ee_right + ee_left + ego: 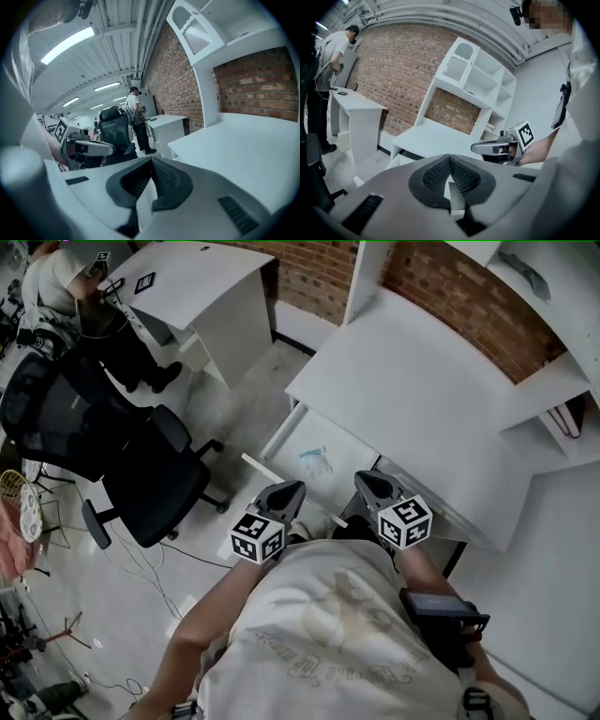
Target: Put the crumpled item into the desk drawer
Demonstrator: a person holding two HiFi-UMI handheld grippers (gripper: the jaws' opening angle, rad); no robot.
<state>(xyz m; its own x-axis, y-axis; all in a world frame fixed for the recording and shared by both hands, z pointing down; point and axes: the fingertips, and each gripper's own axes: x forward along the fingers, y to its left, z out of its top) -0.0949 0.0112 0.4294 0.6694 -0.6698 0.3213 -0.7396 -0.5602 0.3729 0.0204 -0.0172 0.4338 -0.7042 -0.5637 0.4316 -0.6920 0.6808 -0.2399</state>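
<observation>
Black office chair on wheels (155, 479): it stands on the pale floor at the far left, well apart from the drawer.
Left gripper, grey with a black-and-white marker cube (286, 491): a hand holds it up in the air, close to the near end of the drawer. Its jaws are pressed together, and nothing is between them.
White desk drawer (349, 454): it is pulled out from under the desk and is wide open.
Crumpled item, pale blue and see-through (317, 462): it lies inside the open drawer, just ahead of the two grippers. No gripper touches it.
Right gripper, grey with a marker cube too (370, 482): it is held up beside the other one. Its jaws are closed tight and hold nothing.
White flat desk top (403, 381): it sits right above the drawer.
Red brick wall (450, 296): it is behind the desk.
</observation>
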